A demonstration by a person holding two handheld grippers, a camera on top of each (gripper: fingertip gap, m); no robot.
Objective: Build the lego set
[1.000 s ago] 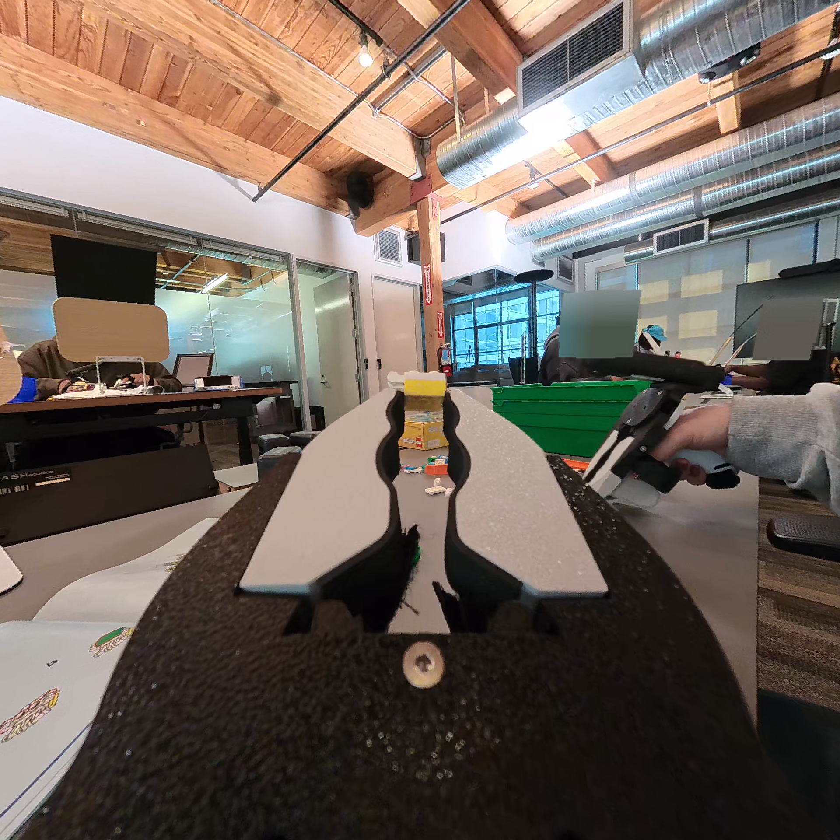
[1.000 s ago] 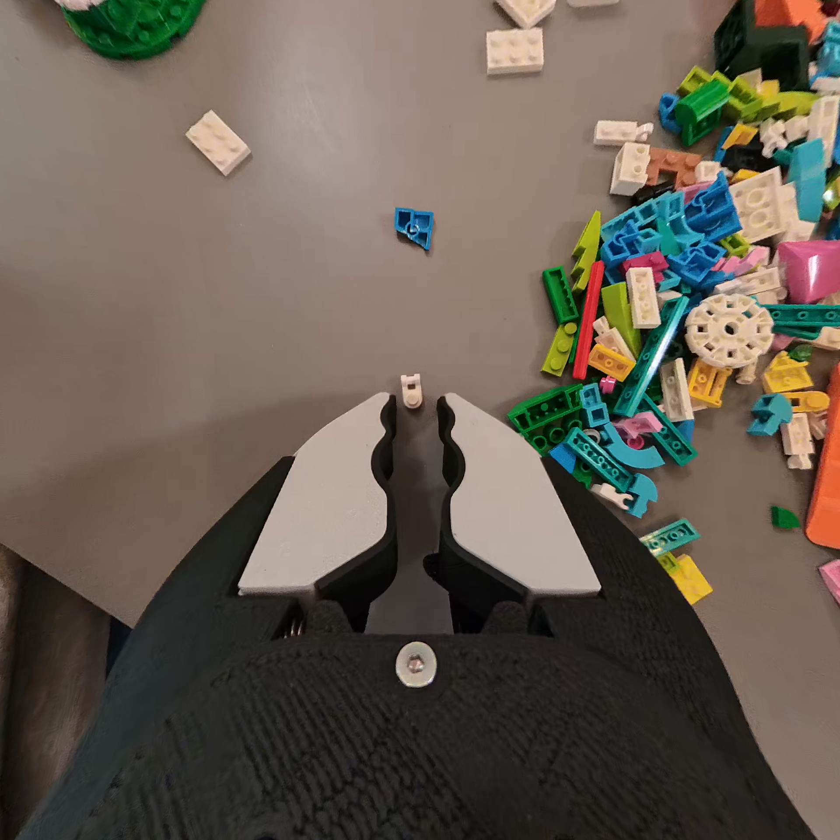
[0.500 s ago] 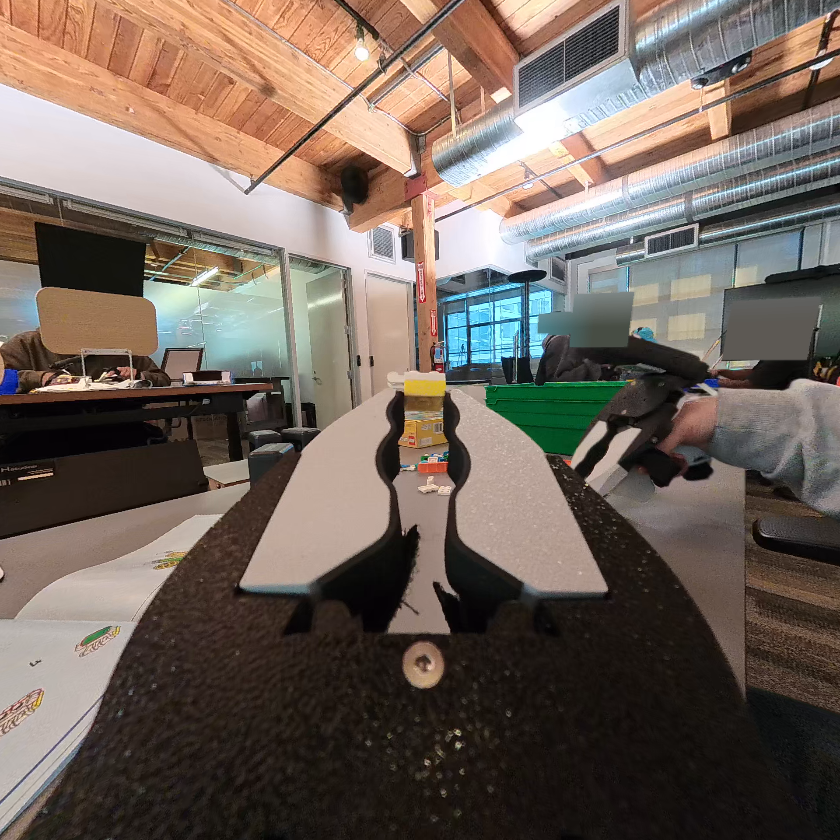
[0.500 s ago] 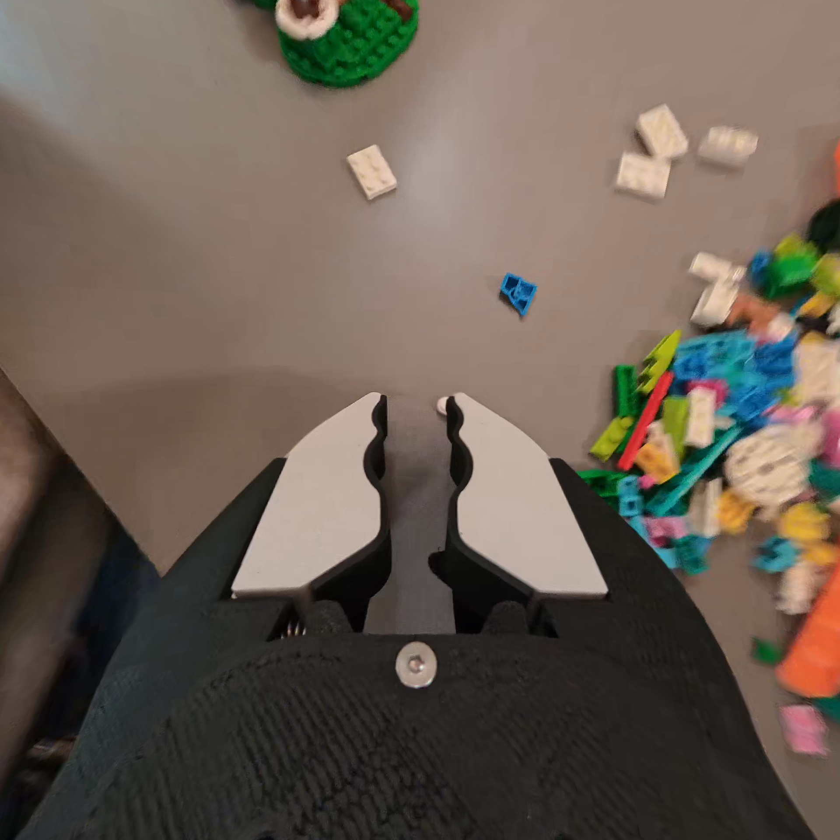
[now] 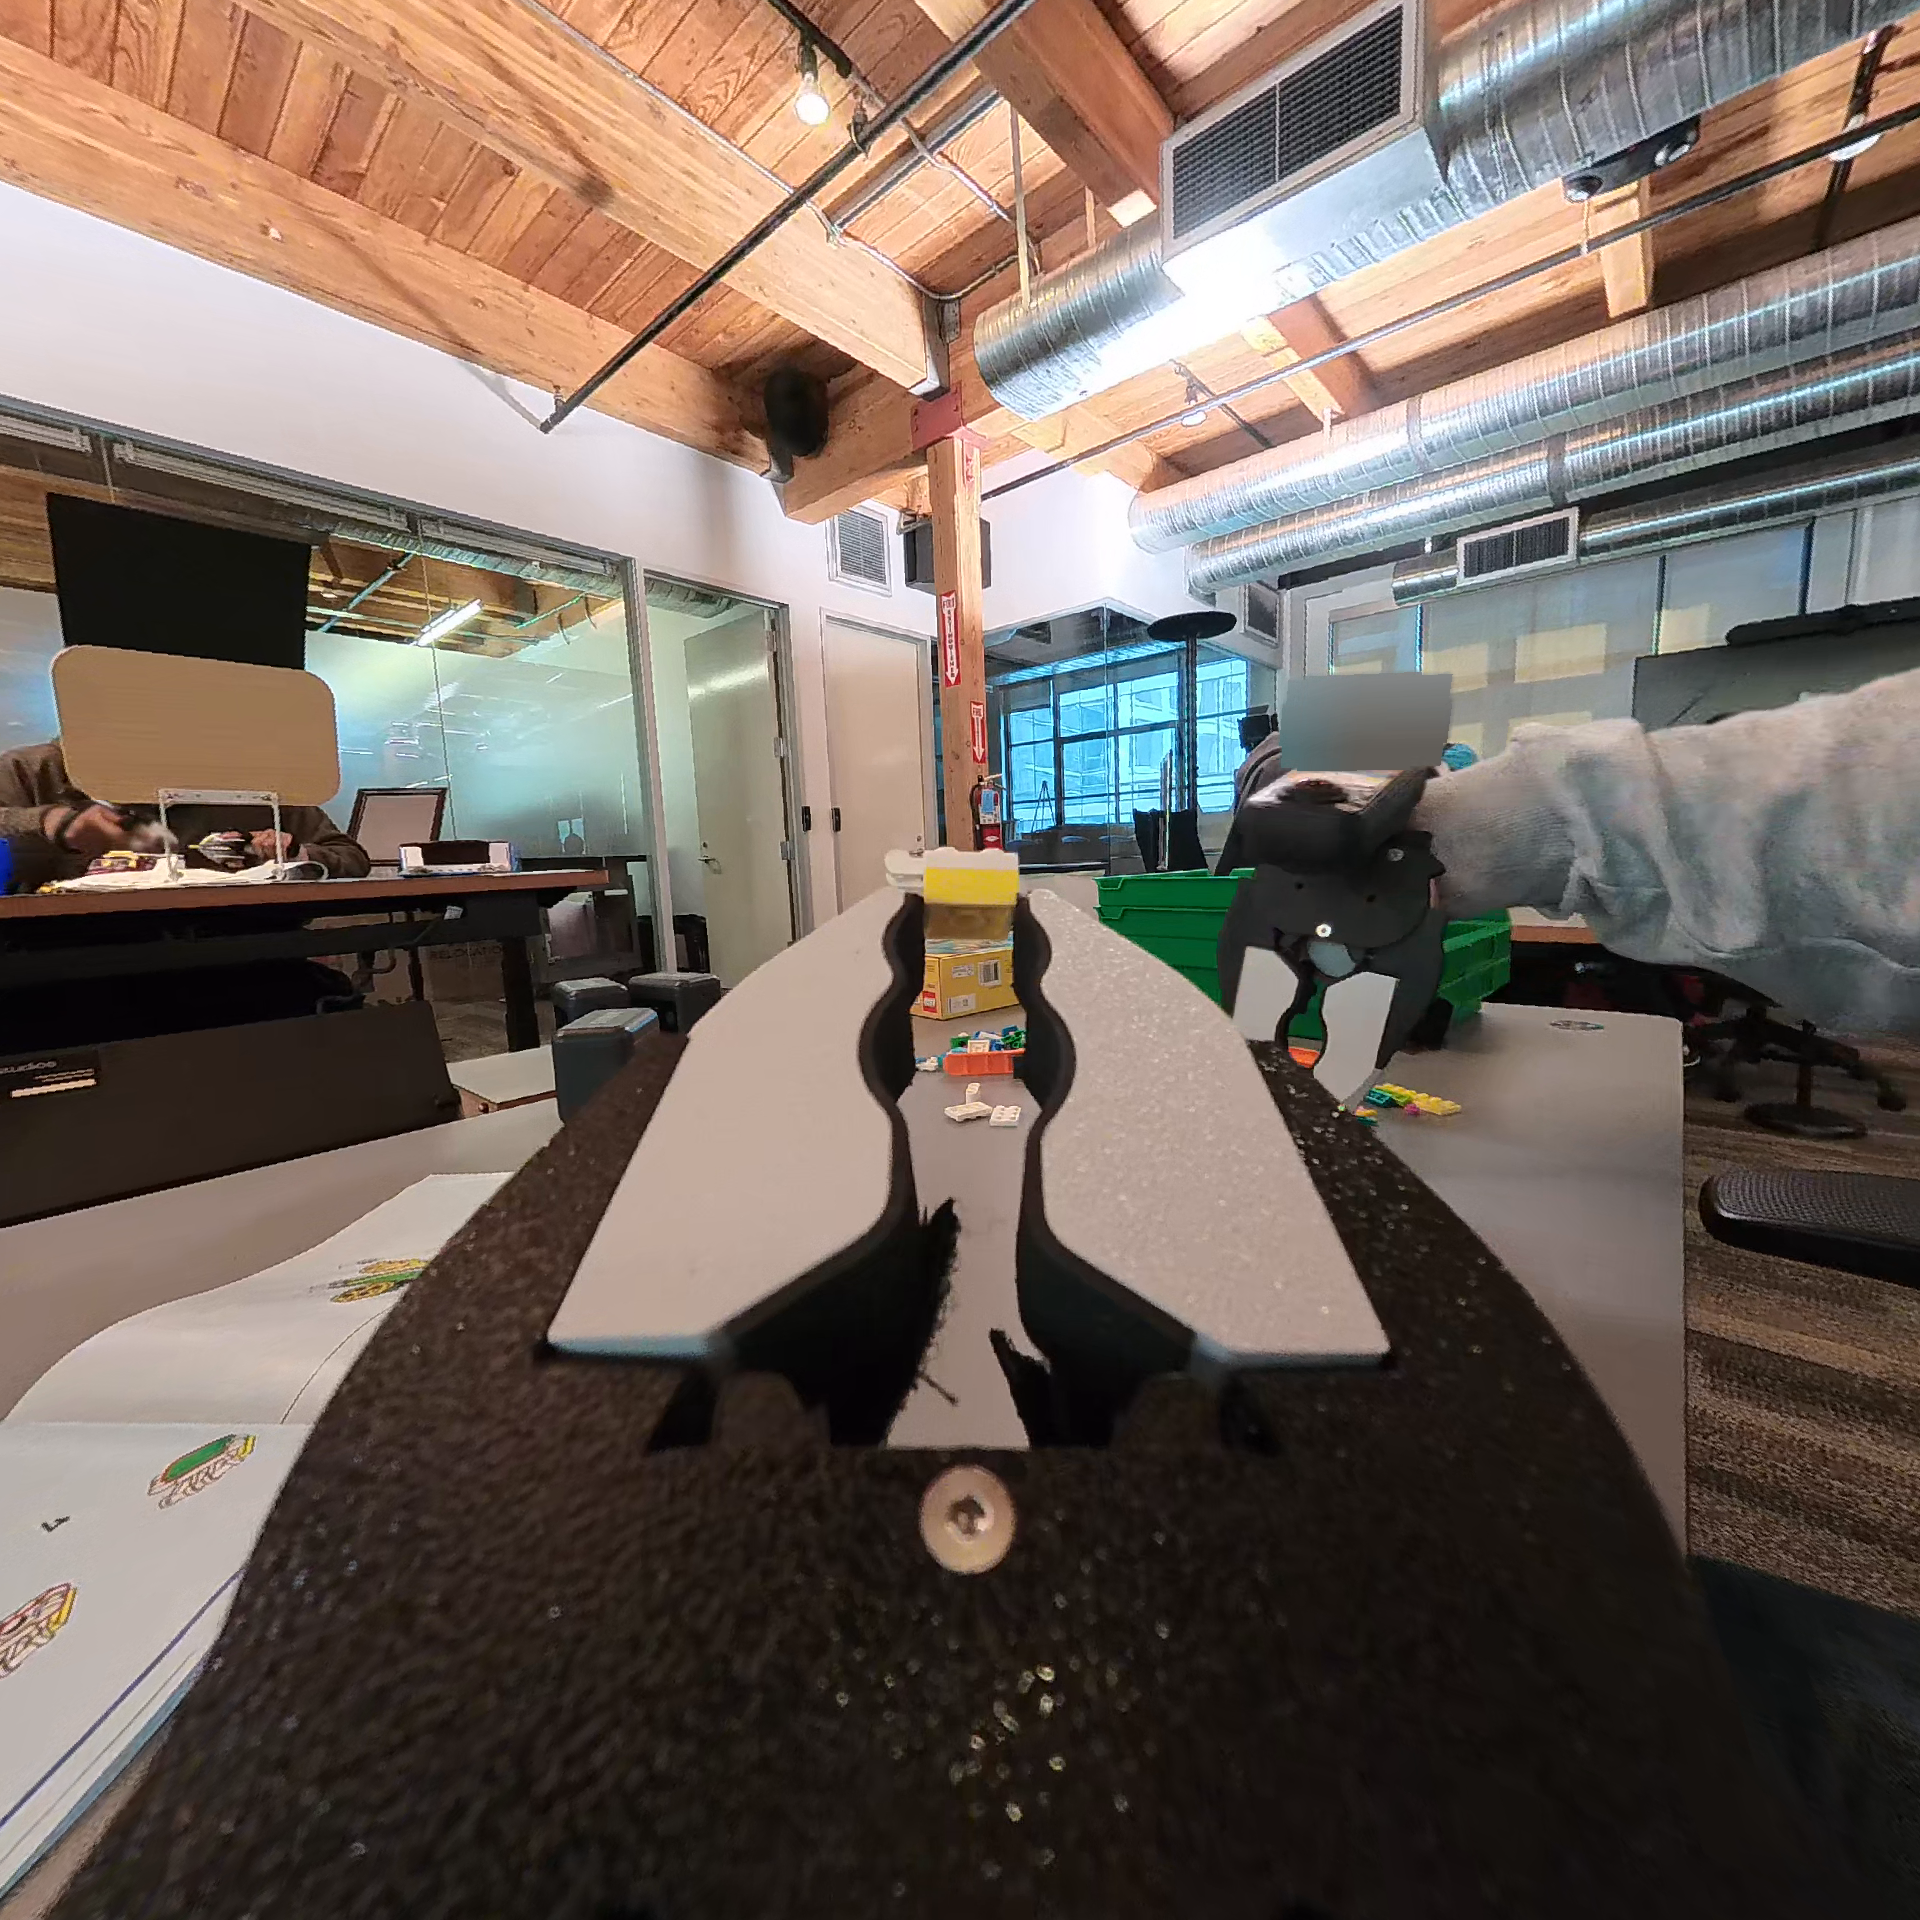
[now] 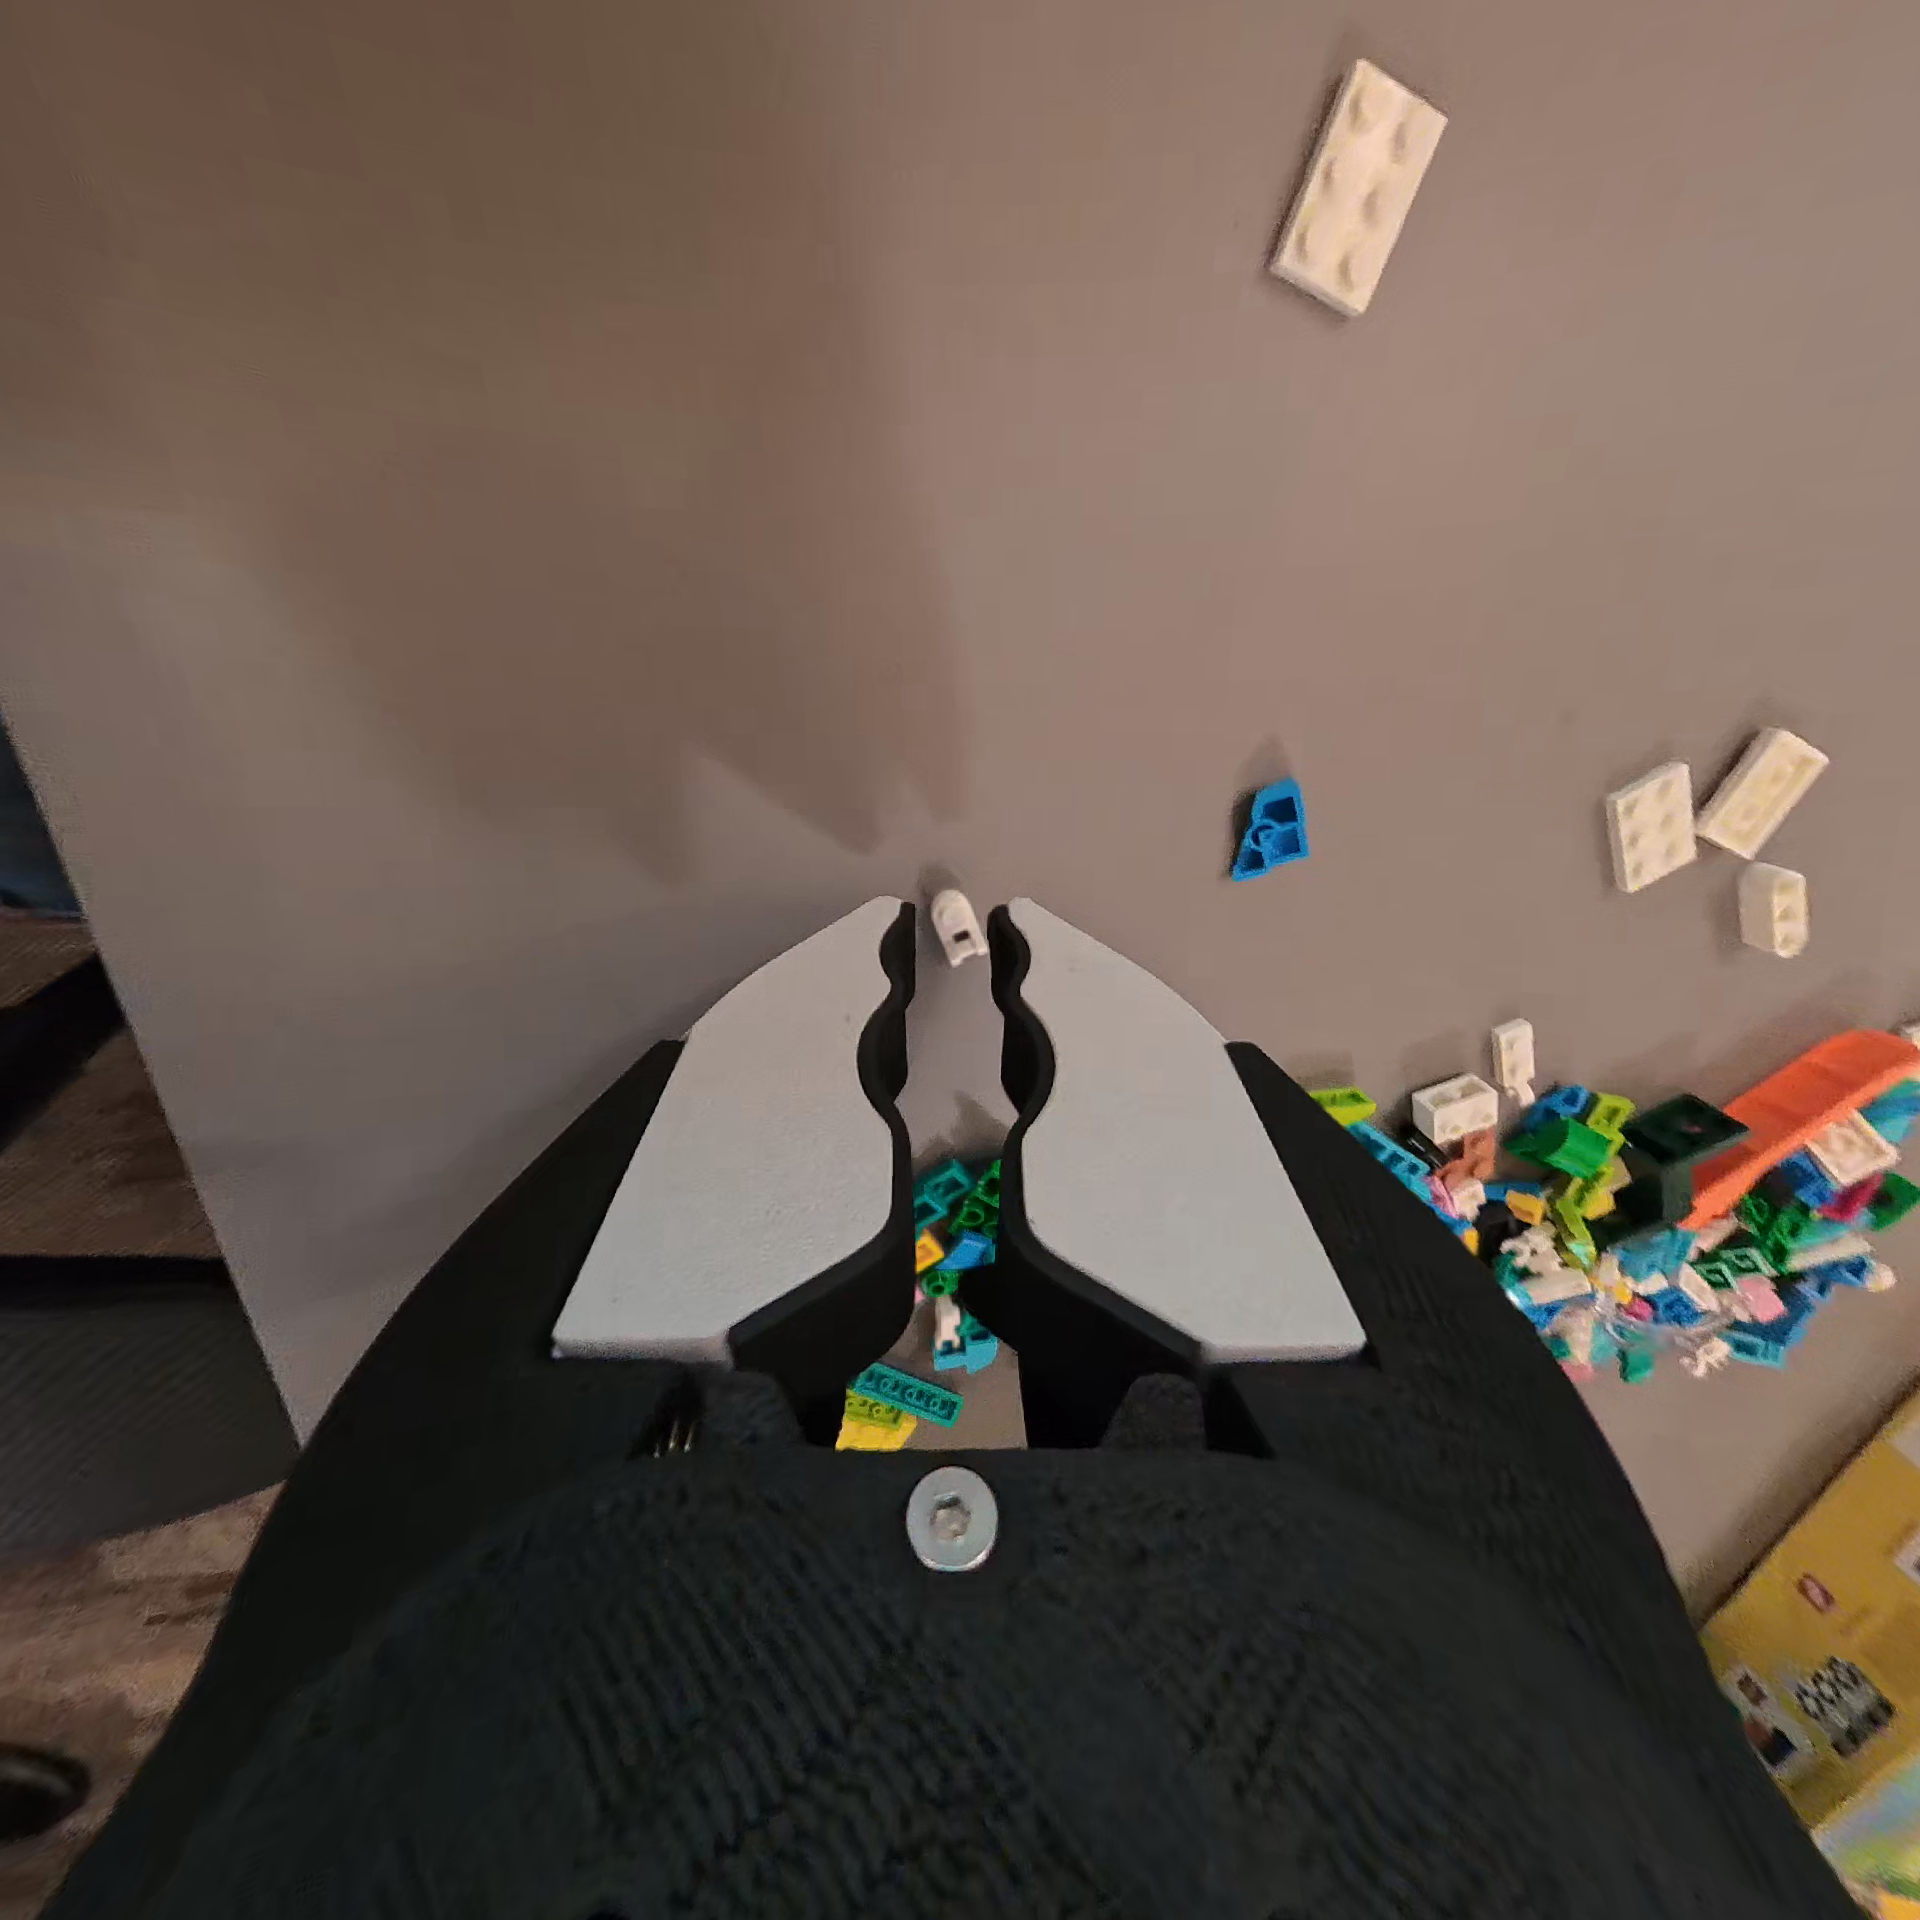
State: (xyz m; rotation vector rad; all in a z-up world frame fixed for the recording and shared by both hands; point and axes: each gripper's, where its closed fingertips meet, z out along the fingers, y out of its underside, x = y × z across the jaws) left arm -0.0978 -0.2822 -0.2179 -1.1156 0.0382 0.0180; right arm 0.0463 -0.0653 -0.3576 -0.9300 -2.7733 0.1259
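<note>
My left gripper [image 5: 966, 916] is shut on a small yellow brick stack [image 5: 968, 883] with a white plate on top, held up above the grey table [image 5: 1538, 1195]. My right gripper [image 6: 951, 914] points down at the table [image 6: 623, 468], jaws a little apart. A tiny white piece [image 6: 956, 928] lies on the table between its tips with a gap on each side. The right gripper also shows in the left wrist view [image 5: 1335, 1049], held by a hand in a grey sleeve. A pile of mixed coloured bricks [image 6: 1621, 1226] lies to the right.
A small blue piece [image 6: 1268, 831], a white plate [image 6: 1356, 187] and white bricks [image 6: 1652, 826] lie loose. An orange piece [image 6: 1808, 1112] and a yellow box [image 6: 1829, 1642] are at the right. An open instruction booklet [image 5: 156, 1455] lies at the left. A green bin [image 5: 1164, 925] stands behind. The table edge runs close on the left [image 6: 156, 1039].
My right gripper has swung round above the table and come closer to it. Its jaws have narrowed, and the tiny white piece now sits between the tips. The left gripper has barely moved.
</note>
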